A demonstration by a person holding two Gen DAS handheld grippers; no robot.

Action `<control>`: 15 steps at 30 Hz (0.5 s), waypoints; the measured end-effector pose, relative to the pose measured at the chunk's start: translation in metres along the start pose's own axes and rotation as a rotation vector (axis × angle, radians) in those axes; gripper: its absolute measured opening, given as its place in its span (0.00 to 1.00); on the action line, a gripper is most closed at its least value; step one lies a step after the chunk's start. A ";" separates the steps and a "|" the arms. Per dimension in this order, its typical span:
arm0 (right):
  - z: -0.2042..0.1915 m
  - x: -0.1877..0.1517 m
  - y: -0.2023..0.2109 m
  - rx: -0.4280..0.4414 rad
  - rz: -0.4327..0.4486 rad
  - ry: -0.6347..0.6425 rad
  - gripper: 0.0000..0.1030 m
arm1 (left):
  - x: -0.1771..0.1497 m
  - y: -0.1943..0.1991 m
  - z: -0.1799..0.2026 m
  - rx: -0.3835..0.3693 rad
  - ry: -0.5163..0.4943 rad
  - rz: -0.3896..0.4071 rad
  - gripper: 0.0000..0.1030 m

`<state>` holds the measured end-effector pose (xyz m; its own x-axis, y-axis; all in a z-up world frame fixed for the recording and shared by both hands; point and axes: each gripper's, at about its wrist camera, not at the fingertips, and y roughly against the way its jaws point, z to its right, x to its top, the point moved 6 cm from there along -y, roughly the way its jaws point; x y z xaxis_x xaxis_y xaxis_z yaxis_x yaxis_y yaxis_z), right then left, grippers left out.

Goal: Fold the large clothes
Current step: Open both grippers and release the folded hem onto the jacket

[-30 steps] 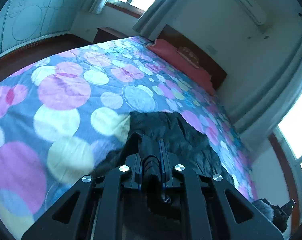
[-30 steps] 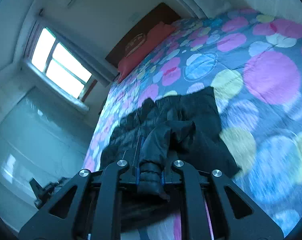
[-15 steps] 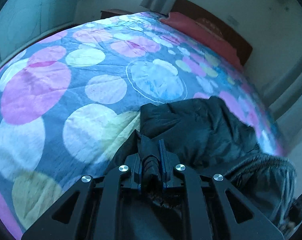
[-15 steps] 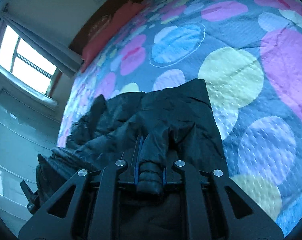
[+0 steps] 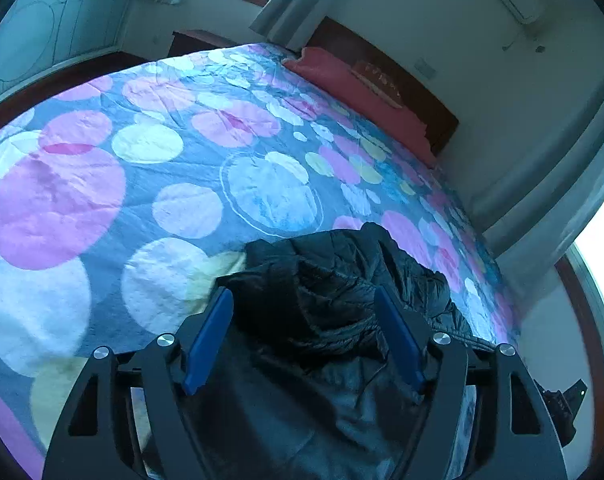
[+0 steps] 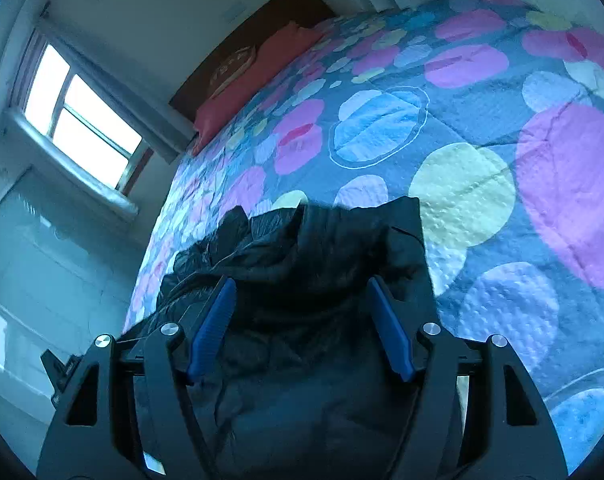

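Note:
A black puffy jacket lies folded over itself on the bed's spotted cover, near the bed's edge. My left gripper hovers just over it, jaws opening, blue pads wide apart and clear of the fabric below. In the right wrist view the same jacket fills the lower middle, and my right gripper stands over it, jaws opening too, with its pads off the cloth. Neither gripper holds anything.
The spotted cover stretches far past the jacket. A red pillow lies against the dark headboard. The bed's edge drops off just beside the jacket. Windows and curtains line the walls.
Both grippers were shut on folds of the jacket and carried them forward and down over it. Now both have let go and stand wide, and the jacket lies folded on the bed.

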<state>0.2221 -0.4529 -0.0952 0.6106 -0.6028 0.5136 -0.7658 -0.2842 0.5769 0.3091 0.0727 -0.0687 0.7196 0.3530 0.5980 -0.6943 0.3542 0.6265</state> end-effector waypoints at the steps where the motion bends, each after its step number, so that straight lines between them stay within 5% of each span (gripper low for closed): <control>1: 0.002 0.000 0.002 -0.013 -0.003 0.015 0.65 | -0.001 0.000 -0.003 0.010 -0.005 -0.006 0.70; 9: 0.002 0.022 -0.017 -0.135 -0.024 0.224 0.66 | -0.001 -0.030 -0.020 -0.012 -0.082 -0.103 0.70; 15: -0.005 0.027 -0.053 -0.096 -0.135 0.367 0.66 | 0.014 -0.048 -0.021 -0.082 -0.148 -0.158 0.70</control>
<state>0.2802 -0.4507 -0.1087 0.7493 -0.2539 0.6116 -0.6619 -0.2613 0.7026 0.3522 0.0794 -0.1009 0.8086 0.1588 0.5665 -0.5672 0.4665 0.6787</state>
